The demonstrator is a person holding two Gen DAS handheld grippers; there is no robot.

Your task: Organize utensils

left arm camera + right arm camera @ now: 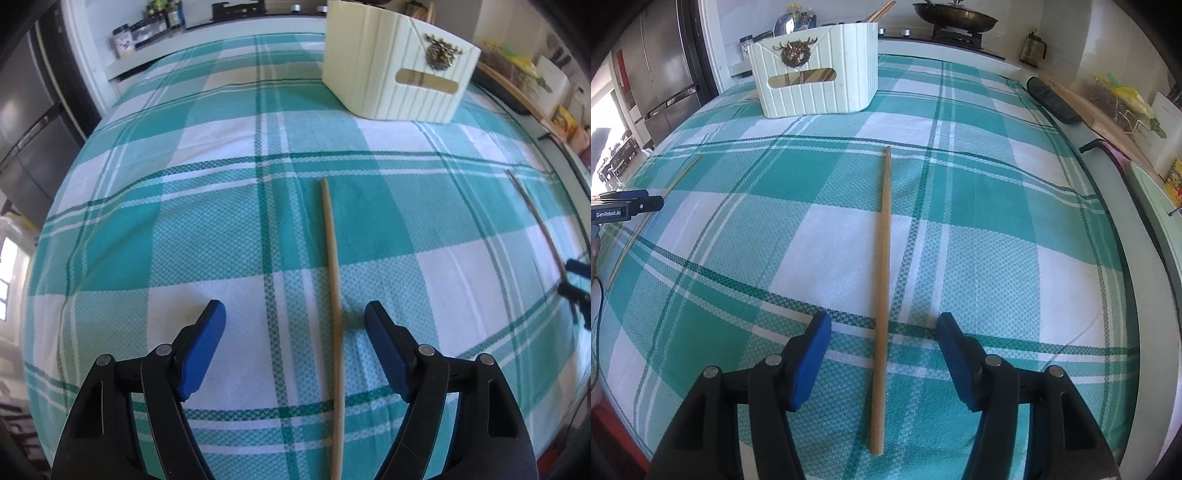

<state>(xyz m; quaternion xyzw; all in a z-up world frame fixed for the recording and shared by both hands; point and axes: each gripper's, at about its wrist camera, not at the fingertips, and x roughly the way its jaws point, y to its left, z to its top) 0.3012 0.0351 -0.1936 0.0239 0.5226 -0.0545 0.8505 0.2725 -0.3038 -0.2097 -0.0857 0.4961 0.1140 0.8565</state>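
Two wooden chopsticks lie apart on the teal checked cloth. In the left wrist view a pale chopstick (pixel 334 295) runs lengthwise between the fingers of my open left gripper (pixel 295 314), nearer the right finger. In the right wrist view a darker chopstick (pixel 882 295) lies between the fingers of my open right gripper (pixel 884 325). Neither gripper holds anything. A cream ribbed basket (pixel 399 66) with a brass ornament stands at the far side; it also shows in the right wrist view (pixel 816 66), with wooden utensils inside. Each view shows the other chopstick (pixel 535 218) (pixel 653 214) and other gripper (pixel 576 288) (pixel 624 206) at its edge.
The checked cloth (pixel 997 221) covers the whole table. Behind it are a stove with a dark wok (pixel 956 16), spice jars (pixel 122 40) on a ledge, and a steel fridge (pixel 661 74) at left. A wooden board (pixel 1108 118) and clutter line the right edge.
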